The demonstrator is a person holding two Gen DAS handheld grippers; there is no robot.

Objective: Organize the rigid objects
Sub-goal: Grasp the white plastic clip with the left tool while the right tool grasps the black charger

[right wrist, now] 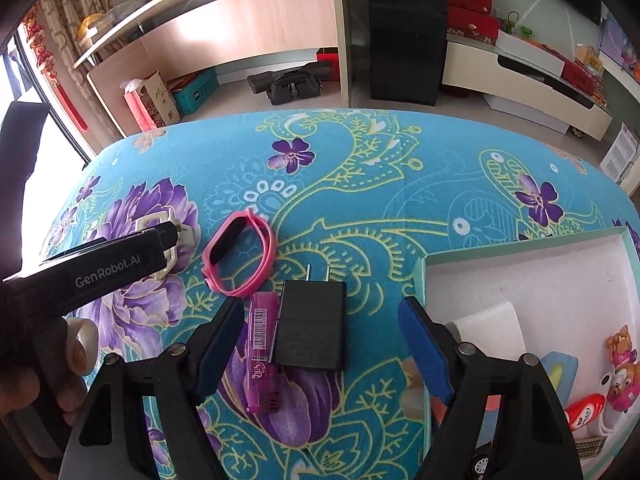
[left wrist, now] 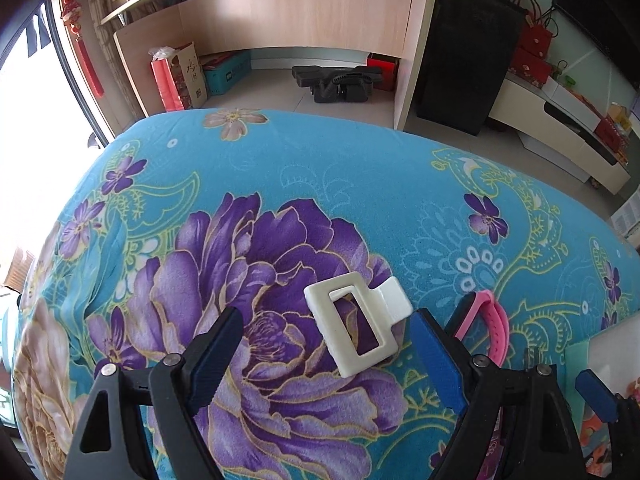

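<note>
A white hair claw clip lies on the blue floral cloth, between the open jaws of my left gripper; neither pad touches it. A pink wristband rests just right of that gripper. In the right wrist view, a black charger plug and a purple lighter lie side by side between the spread jaws of my right gripper, untouched by the pads. The pink wristband sits just beyond them. The white clip is half hidden behind the left tool's black housing.
A white open box stands on the cloth at the right, holding a toy figure, a white roll and other small items. A hand grips the left tool. Beyond the cloth's far edge are floor, a wooden desk and a black speaker.
</note>
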